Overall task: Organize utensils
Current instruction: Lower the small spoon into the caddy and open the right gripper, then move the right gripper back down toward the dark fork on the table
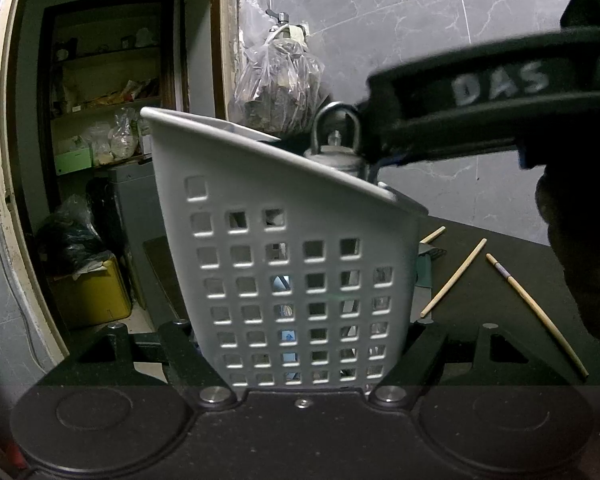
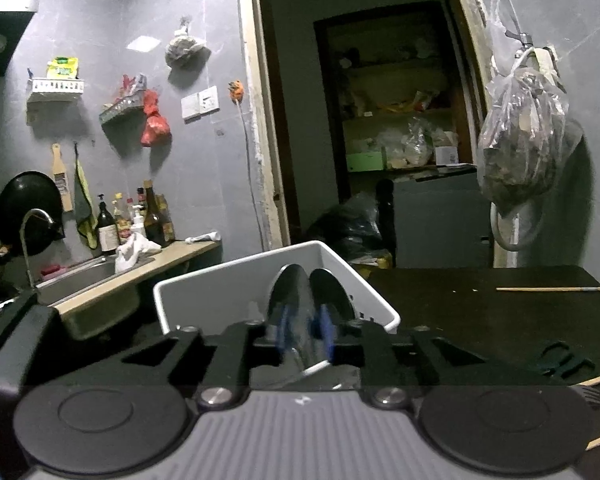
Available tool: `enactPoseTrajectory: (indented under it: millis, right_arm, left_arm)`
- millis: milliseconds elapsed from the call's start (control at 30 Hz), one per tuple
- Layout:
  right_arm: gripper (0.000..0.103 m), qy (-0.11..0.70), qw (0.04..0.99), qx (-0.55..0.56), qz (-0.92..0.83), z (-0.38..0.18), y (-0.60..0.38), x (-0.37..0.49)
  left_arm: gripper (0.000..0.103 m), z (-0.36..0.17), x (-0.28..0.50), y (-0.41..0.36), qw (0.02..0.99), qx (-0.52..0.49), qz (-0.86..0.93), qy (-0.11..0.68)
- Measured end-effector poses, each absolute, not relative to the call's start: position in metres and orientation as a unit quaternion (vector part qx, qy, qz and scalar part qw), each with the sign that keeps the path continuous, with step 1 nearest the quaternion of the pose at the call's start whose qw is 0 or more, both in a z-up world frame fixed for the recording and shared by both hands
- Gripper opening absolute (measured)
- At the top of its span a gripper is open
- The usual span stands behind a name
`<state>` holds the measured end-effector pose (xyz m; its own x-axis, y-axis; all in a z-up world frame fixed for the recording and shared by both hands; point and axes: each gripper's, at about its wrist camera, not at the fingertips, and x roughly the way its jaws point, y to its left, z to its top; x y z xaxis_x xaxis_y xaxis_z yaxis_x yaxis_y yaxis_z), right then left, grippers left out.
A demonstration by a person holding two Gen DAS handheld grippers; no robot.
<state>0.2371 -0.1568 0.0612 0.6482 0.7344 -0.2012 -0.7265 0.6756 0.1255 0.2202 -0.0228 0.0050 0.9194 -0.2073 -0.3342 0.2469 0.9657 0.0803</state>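
White perforated plastic, the tall utensil caddy, sits clenched between the fingers of the left claw, which pinches its lower walls and steadies it on the dark bench. The right claw reaches in over the caddy's rim; from the left wrist view its black arm, lettered in white, comes across from the right, with its tips by a steel utensil handle with a hanging ring poking up out of the caddy. In the right wrist view the picture is blurred between the blue-edged pads; they stand a little apart, and I cannot tell whether they press on the handle.

To my eye this is the drop-off step: one utensil going into the caddy. Several pale wooden chopsticks lie loose on the bench, off to the right of the left claw, well clear of the caddy. Next would be lifting the right claw straight up clear of the rim, then going for a chopstick, which is thin and flat-lying and wants a low, careful pinch.
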Motion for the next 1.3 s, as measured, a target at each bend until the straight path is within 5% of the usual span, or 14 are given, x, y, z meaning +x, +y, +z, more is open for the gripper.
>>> enactPoseTrajectory:
  millis: [600, 767, 1300]
  right_arm:
    - [0.101, 0.028, 0.92, 0.037, 0.388, 0.085, -0.193, 0.216]
    - [0.103, 0.026, 0.945, 0.06, 0.319, 0.085, -0.218, 0.221]
    - [0.103, 0.243, 0.947, 0.107, 0.18, 0.013, -0.257, 0.287]
  left_arm:
    - [0.077, 0.005, 0.22, -0.023, 0.978, 0.061, -0.116, 0.164]
    - [0.077, 0.005, 0.22, -0.023, 0.978, 0.061, -0.116, 0.164]
    - [0.077, 0.006, 0.22, -0.023, 0.978, 0.062, -0.115, 0.164]
